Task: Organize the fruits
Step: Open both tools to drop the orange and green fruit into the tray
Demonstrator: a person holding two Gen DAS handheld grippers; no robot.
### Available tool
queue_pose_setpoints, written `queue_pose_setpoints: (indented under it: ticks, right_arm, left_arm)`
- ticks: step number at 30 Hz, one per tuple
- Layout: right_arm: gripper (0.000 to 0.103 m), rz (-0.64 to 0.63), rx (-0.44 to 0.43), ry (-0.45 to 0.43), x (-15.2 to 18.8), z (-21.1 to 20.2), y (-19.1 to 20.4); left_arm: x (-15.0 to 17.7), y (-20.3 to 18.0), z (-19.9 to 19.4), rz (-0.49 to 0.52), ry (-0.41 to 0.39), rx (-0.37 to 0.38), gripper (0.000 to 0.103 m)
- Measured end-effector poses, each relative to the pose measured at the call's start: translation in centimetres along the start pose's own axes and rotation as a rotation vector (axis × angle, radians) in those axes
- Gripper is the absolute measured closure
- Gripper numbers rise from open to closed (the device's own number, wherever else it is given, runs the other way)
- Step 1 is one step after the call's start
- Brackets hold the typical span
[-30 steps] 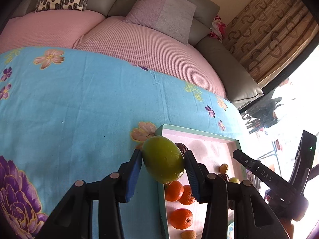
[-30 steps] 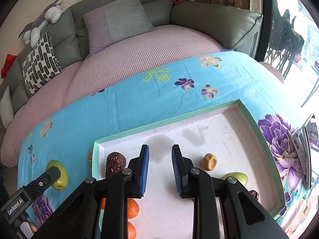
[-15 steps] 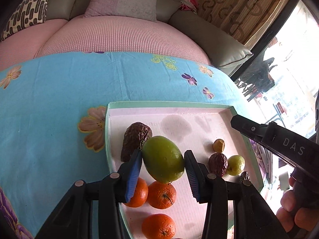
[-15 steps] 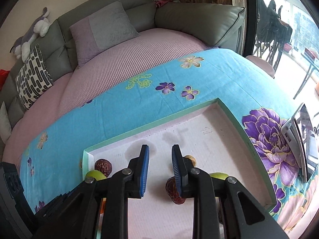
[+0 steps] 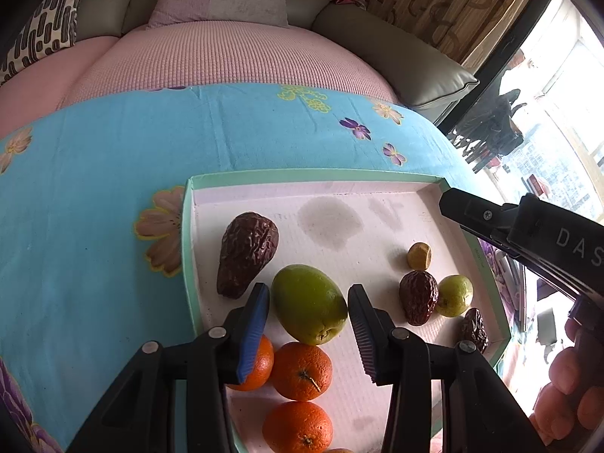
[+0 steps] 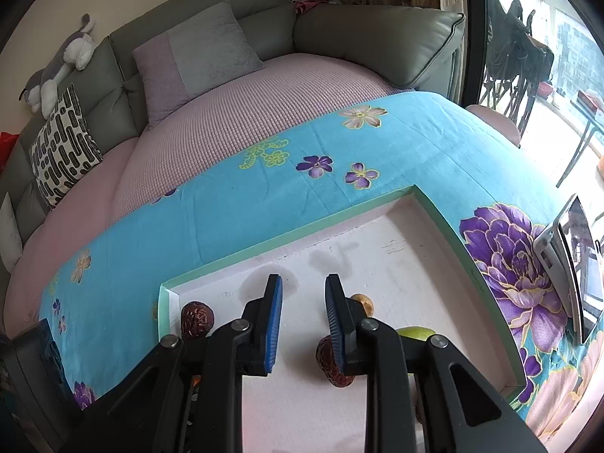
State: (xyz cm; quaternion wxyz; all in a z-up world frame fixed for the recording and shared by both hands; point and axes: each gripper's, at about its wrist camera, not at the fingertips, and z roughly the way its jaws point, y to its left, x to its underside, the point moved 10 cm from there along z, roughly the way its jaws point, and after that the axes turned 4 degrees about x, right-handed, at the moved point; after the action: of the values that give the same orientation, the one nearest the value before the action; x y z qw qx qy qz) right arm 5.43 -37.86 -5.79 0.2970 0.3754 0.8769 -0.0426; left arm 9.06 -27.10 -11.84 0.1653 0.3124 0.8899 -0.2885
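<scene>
My left gripper [image 5: 308,294] is shut on a large green fruit [image 5: 309,304] and holds it low over the left part of the green-rimmed tray [image 5: 302,175]. A big wrinkled brown fruit [image 5: 247,253] lies just left of it, and three oranges [image 5: 302,372] lie below it. A small date [image 5: 419,296], a small green fruit [image 5: 455,294] and a yellowish piece [image 5: 419,256] lie to the right. My right gripper [image 6: 304,283] hangs over the tray's middle, its jaws at their narrowest with nothing between them. The date [image 6: 334,362] lies just under its right finger.
The tray [image 6: 287,239] sits on a blue flowered cloth [image 6: 226,207] spread over a pink sofa seat [image 6: 245,113] with cushions behind. A screen device [image 6: 566,264] leans at the cloth's right edge. A person's fingers [image 5: 566,377] hold the right gripper's handle.
My left gripper has carried the green fruit from the tray's left rim to over the tray, beside the big brown fruit, rolling as it went. The right gripper has barely moved.
</scene>
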Motion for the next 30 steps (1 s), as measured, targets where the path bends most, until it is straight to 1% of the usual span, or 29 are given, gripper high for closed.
queue_pose_setpoints:
  ticks: [5,8,10,12,13,14,16,18,19,20,21,23,26,28,29,30]
  right_arm:
    - [0.079,-0.012,0.006,0.003,0.1,0.1,0.3]
    - [0.079,-0.021,0.005,0.006,0.1,0.1,0.5]
    - [0.079,-0.028,0.005,0.009,0.2,0.2,0.7]
    - [0.079,-0.038,0.006,0.02,0.5,0.5,0.9]
    - [0.079,-0.047,0.008,0.028,0.6,0.7,1.0]
    - [0.079,-0.06,0.014,0.033,0.8,0.9,1.2]
    - [0.079,-0.085,0.026,0.039,1.1,1.1,1.7]
    - [0.077,-0.097,0.016,0.046,1.4,1.3,2.3]
    - [0.076,-0.105,0.012,0.051,1.7,1.4,2.6]
    - [0.072,-0.115,0.015,0.055,1.9,1.5,2.9]
    - [0.062,-0.128,0.021,0.057,2.2,1.6,3.2]
    - [0.049,-0.147,0.026,0.056,2.6,1.6,3.8]
    - [0.048,-0.161,0.009,0.058,3.1,1.5,4.8]
    - [0.046,-0.177,0.013,0.053,3.5,1.2,5.3]
    - [0.04,-0.189,0.019,0.048,3.7,1.0,5.6]
    - [0.031,-0.2,0.024,0.041,4.0,0.8,5.8]
  left_arm:
    - [-0.3,0.0,-1.0,-0.001,-0.006,0.016,0.056]
    - [-0.6,0.8,-2.0,-0.015,-0.018,-0.002,0.056]
    - [-0.8,2.0,-2.8,-0.042,-0.034,-0.025,0.055]
    - [-1.0,3.9,-3.8,-0.073,-0.055,-0.075,0.046]
    - [-1.1,4.9,-4.2,-0.086,-0.067,-0.106,0.034]
    - [-1.1,6.1,-4.7,-0.1,-0.078,-0.143,0.026]
    - [-1.2,8.7,-5.8,-0.135,-0.103,-0.211,0.022]
    - [-1.2,11.5,-7.1,-0.179,-0.134,-0.278,0.012]
    - [-1.3,12.7,-7.9,-0.197,-0.155,-0.312,0.002]
    - [-1.3,13.9,-8.7,-0.21,-0.176,-0.346,0.0]
    - [-1.2,15.0,-9.6,-0.219,-0.194,-0.38,0.0]
    - [-1.0,16.8,-11.1,-0.236,-0.218,-0.434,0.0]
    - [-0.1,18.7,-13.0,-0.257,-0.243,-0.488,0.0]
    - [0.4,19.3,-13.9,-0.261,-0.248,-0.511,0.0]
    - [0.6,19.4,-14.3,-0.259,-0.252,-0.516,0.0]
    - [0.8,19.4,-14.6,-0.257,-0.258,-0.515,0.0]
